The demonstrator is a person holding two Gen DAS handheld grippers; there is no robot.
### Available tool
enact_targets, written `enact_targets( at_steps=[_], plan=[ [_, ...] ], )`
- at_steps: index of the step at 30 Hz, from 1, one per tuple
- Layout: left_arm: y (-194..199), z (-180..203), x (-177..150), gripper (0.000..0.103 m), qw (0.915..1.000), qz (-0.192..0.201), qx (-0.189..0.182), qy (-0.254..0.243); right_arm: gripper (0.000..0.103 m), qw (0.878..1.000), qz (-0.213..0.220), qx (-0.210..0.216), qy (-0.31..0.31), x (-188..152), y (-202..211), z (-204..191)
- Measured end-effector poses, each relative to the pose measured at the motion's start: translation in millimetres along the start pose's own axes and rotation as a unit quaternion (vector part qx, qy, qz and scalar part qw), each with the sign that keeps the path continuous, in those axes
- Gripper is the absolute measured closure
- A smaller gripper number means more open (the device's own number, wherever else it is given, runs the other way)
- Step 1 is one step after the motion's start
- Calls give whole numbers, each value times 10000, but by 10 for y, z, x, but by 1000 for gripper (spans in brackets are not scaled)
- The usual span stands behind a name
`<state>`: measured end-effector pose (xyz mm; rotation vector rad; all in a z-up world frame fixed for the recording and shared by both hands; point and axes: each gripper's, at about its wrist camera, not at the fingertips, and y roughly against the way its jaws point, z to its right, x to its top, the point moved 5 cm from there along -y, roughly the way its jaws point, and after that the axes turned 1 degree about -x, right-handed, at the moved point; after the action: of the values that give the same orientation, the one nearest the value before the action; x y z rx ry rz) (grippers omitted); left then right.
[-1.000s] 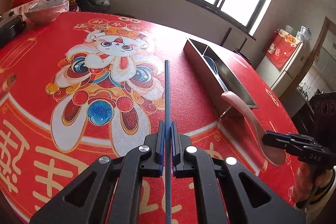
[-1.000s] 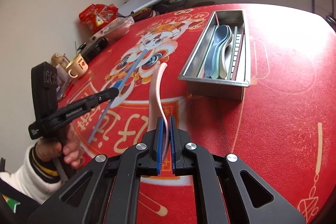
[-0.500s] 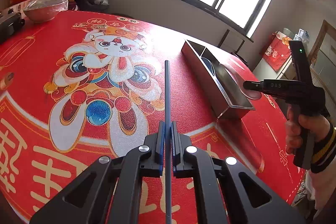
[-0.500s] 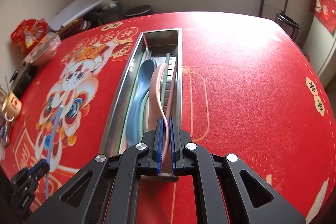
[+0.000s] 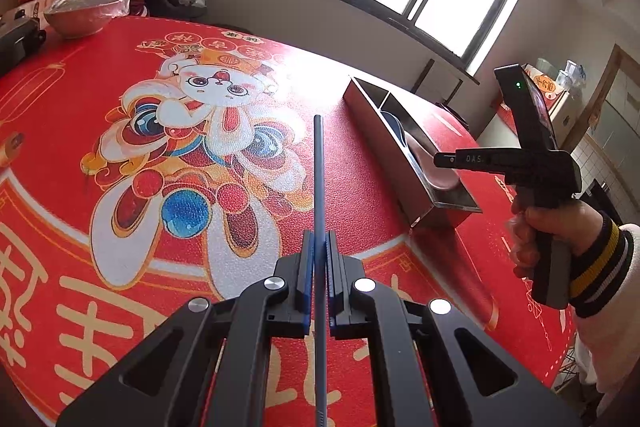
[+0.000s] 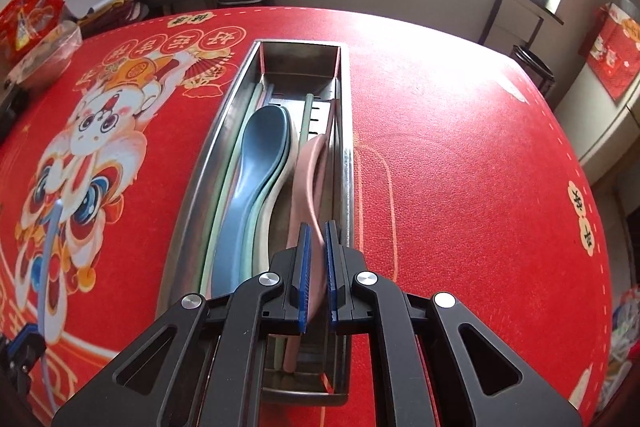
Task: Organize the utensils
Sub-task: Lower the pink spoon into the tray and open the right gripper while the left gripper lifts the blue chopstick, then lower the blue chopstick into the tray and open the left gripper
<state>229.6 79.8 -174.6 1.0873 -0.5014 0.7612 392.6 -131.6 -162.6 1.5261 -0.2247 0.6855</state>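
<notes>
1. The red tablecloth [image 6: 460, 155] fills both views; the steel utensil tray [image 6: 347, 163] runs up the centre of the right wrist view.
2. The right gripper [image 6: 316, 247] tilts steeply down over the tray's near end, pads narrowly gapped around the pink spoon [image 6: 308, 179], which lies in the tray beside the blue spoon [image 6: 256, 147].
3. The left gripper [image 5: 319, 255], bottom centre of its view, is clamped tight on a blue chopstick [image 5: 319, 167] pointing up-frame over the cloth.

Bench [image 6: 460, 155] w/ red printed cloth, cartoon figure [image 6: 92, 131] at its left. Steel tray [image 6: 224, 131] sits directly on cloth, just right of figure. Bowl [image 5: 78, 15] and dark box [image 5: 18, 37] at far edge beyond figure.
</notes>
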Motion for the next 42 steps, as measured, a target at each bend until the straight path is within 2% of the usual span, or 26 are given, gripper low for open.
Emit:
enact_targets(
  at_steps=[4, 9, 10, 12, 13, 16, 19, 23, 31, 36, 39, 42],
  plan=[
    [-8, 5, -1, 98, 10000, -17, 4, -15, 95, 9997, 148, 175, 78, -61, 112, -4],
    [-3, 10, 5, 98, 10000, 11, 30, -43, 94, 9954, 712, 640, -90, -137, 335, 107],
    [2, 20, 4, 98, 10000, 22, 32, -68, 90, 9940, 815, 721, -145, -160, 368, 147],
    [12, 40, 3, 98, 9999, 45, 30, -111, 64, 9904, 1026, 875, -303, -215, 425, 246],
    [17, 45, 4, 98, 9999, 58, 29, -120, 47, 9881, 1159, 932, -389, -241, 460, 302],
    [15, 31, 8, 98, 10000, 62, 30, -67, 44, 9823, 1428, 1097, -510, -297, 517, 443],
    [-9, 26, 22, 98, 9999, 22, 142, -57, 31, 9802, 1477, 1110, -707, -338, 476, 580],
    [-21, 74, 79, 98, 9995, 23, 313, -107, 20, 9774, 1319, 1214, -1120, -351, 314, 745],
    [-128, 323, 274, 98, 9996, -87, 281, 9, 17, 9713, 1487, 1391, -1232, -340, 224, 778],
    [-334, 612, 425, 98, 9997, -148, 207, 32, 17, 9685, 1385, 1586, -1330, -371, 197, 821],
    [-517, 805, 515, 98, 9997, -187, 163, -1, 17, 9629, 1291, 1824, -1515, -401, 167, 869],
    [-686, 892, 568, 97, 9992, -227, 335, 19, 17, 9599, 1213, 1917, -1646, -424, 137, 922]
  ],
)
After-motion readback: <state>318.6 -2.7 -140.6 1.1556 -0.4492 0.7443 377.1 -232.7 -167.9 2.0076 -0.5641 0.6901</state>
